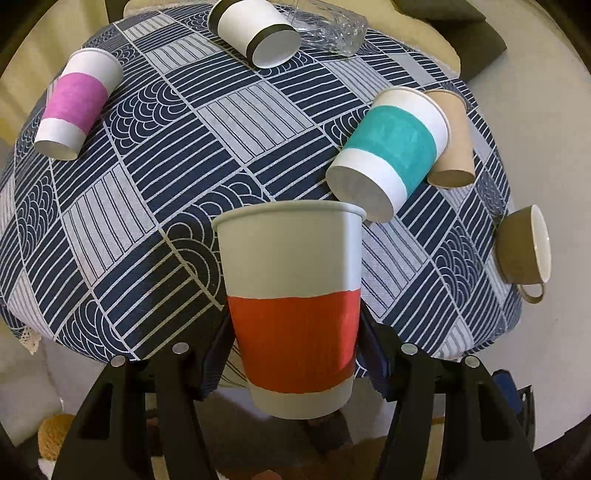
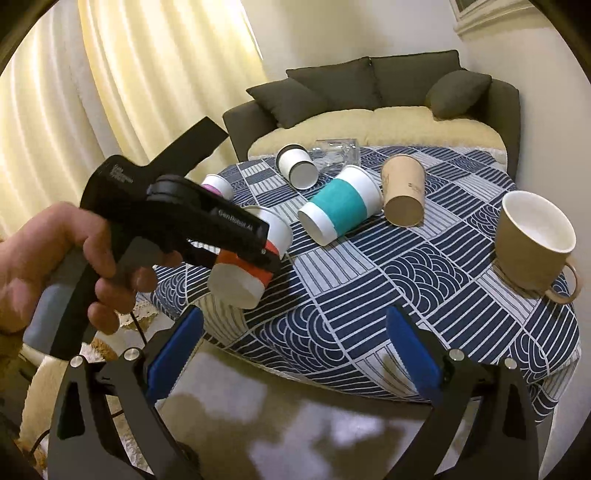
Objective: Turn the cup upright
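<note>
My left gripper [image 1: 295,350] is shut on a white paper cup with a red band [image 1: 293,321], held rim up above the near edge of the table. The right wrist view shows that cup [image 2: 251,266] tilted in the left gripper [image 2: 243,251], off the table's left edge. My right gripper [image 2: 295,354] is open and empty, in front of the table's near edge. A teal-banded cup [image 1: 388,155] [image 2: 340,205], a brown paper cup [image 1: 452,140] [image 2: 404,192], a pink-banded cup [image 1: 74,103] and a black-banded cup [image 1: 255,29] [image 2: 297,166] lie on their sides.
The round table has a navy patterned cloth [image 2: 369,288]. A tan mug [image 2: 532,247] stands upright at its right edge, also in the left wrist view [image 1: 524,251]. A clear glass [image 2: 338,151] lies at the far edge. A dark sofa [image 2: 388,96] stands behind.
</note>
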A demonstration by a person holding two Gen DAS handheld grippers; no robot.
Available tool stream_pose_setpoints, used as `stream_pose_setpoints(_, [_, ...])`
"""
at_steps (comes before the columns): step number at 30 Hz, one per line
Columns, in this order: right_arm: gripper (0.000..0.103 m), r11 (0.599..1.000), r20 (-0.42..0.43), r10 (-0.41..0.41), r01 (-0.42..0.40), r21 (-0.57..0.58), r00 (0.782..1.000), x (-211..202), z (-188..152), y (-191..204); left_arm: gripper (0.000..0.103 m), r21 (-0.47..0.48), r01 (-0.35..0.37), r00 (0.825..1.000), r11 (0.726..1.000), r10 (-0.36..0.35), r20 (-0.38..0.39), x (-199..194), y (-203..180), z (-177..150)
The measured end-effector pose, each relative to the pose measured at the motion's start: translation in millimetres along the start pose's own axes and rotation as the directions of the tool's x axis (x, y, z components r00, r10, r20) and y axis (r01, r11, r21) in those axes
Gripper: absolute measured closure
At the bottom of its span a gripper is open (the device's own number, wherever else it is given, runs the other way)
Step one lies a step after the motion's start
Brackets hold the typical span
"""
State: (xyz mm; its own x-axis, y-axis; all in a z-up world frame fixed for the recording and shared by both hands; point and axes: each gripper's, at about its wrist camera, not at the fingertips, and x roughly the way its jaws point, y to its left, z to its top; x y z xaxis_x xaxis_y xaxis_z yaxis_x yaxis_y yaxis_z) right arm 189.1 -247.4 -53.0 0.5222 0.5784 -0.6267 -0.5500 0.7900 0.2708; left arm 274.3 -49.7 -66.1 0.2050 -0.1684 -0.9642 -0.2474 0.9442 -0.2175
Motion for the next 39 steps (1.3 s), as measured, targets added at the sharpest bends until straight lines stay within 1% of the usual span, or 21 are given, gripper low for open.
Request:
stream_pose_setpoints(3, [0.005, 1.000, -0.012, 0.006, -0.005, 0.025, 1.000, 1, -2, -6, 0.041, -0.006, -0.010, 1.000, 1.000, 0.009, -0.024, 6, 0, 2])
stream_pose_setpoints(4, [0.005, 1.000, -0.012, 0.005, -0.005, 0.027, 1.000, 1, -2, -6, 0.039, -0.006, -0.010, 1.000, 1.000, 0.010, -0.022, 6, 0, 3])
stream_pose_setpoints(5, [0.005, 1.000, -0.012, 0.003, -0.003, 0.026, 1.000, 1, -2, -6, 0.034, -0.003, -0.016, 1.000, 1.000, 0.016, -0.017, 6, 0, 3])
stream_pose_setpoints(6, [0.005, 1.000, -0.012, 0.002, -0.001, 0.024, 1.000, 1, -2, -6, 0.032, -0.001, -0.022, 1.000, 1.000, 0.022, -0.010, 5, 1, 4])
stream_pose_setpoints(8, [0.005, 1.000, -0.018, 0.000, 0.001, 0.023, 1.000, 3, -2, -6, 0.028, 0.007, -0.025, 1.000, 1.000, 0.025, -0.002, 4, 2, 5])
stream_pose_setpoints(10, [0.005, 1.000, -0.024, 0.000, 0.001, 0.019, 1.000, 5, -3, -4, 0.028, 0.009, -0.025, 1.000, 1.000, 0.025, 0.004, 0, 5, 5])
stream_pose_setpoints(13, [0.005, 1.000, -0.029, -0.003, 0.003, 0.010, 1.000, 9, -3, -1, 0.028, 0.009, -0.004, 1.000, 1.000, 0.004, 0.021, -11, 9, 7])
stream_pose_setpoints(17, [0.005, 1.000, -0.047, 0.000, 0.002, 0.030, 0.999, 16, -3, -1, 0.028, 0.003, 0.077, 0.994, 0.997, -0.077, 0.078, -35, 19, 6])
stream_pose_setpoints(18, [0.005, 0.999, -0.059, 0.006, -0.003, 0.042, 0.998, 19, -2, -1, 0.028, 0.001, 0.097, 0.990, 0.995, -0.097, 0.097, -42, 22, 4])
stream_pose_setpoints(20, [0.005, 0.998, -0.071, 0.018, -0.013, 0.063, 0.997, 23, 1, -2, 0.027, 0.002, 0.160, 0.977, 0.987, -0.159, 0.145, -58, 31, -4])
stream_pose_setpoints(23, [0.005, 0.996, -0.088, 0.034, -0.026, 0.089, 0.996, 29, 7, -2, 0.027, -0.010, 0.213, 0.956, 0.977, -0.206, 0.211, -76, 57, -19])
stream_pose_setpoints(25, [0.005, 0.994, -0.109, 0.040, -0.029, 0.106, 0.993, 34, 15, 0, 0.027, -0.022, 0.253, 0.938, 0.967, -0.239, 0.249, -82, 79, -37])
stream_pose_setpoints(27, [0.005, 0.992, -0.123, 0.062, -0.047, 0.120, 0.990, 40, 24, 4, 0.027, -0.026, 0.264, 0.930, 0.964, -0.248, 0.270, -84, 94, -51])
stream_pose_setpoints(28, [0.005, 0.990, -0.136, 0.070, -0.053, 0.128, 0.988, 44, 29, 6, 0.027, -0.023, 0.268, 0.925, 0.963, -0.251, 0.286, -81, 102, -64])
stream_pose_setpoints(30, [0.005, 0.989, -0.177, 0.077, -0.052, 0.142, 0.981, 55, 40, 9, 0.027, -0.019, 0.262, 0.918, 0.965, -0.243, 0.312, -77, 112, -78])
stream_pose_setpoints(31, [0.005, 0.988, -0.193, 0.076, -0.048, 0.144, 0.978, 59, 43, 10, 0.027, -0.009, 0.256, 0.908, 0.967, -0.237, 0.347, -74, 117, -91])
stream_pose_setpoints(33, [0.005, 0.988, -0.256, 0.036, 0.005, 0.157, 0.966, 76, 53, 13, 0.027, 0.006, 0.249, 0.897, 0.968, -0.233, 0.376, -71, 122, -103])
stream_pose_setpoints(34, [0.005, 0.986, -0.278, 0.030, 0.016, 0.164, 0.960, 82, 56, 14, 0.027, 0.007, 0.234, 0.891, 0.972, -0.217, 0.399, -69, 124, -110])
stream_pose_setpoints(35, [0.005, 0.985, -0.316, 0.034, 0.022, 0.173, 0.948, 92, 59, 15, 0.027, 0.011, 0.227, 0.885, 0.974, -0.211, 0.414, -67, 126, -115])
stream_pose_setpoints(36, [0.005, 0.984, -0.341, 0.041, 0.022, 0.179, 0.939, 99, 62, 15, 0.027, 0.025, 0.238, 0.880, 0.971, -0.226, 0.419, -65, 127, -118])
stream_pose_setpoints(39, [0.005, 0.987, -0.393, 0.031, 0.033, 0.156, 0.919, 113, 73, 22, 0.027, 0.043, 0.257, 0.873, 0.965, -0.252, 0.417, -63, 134, -122])
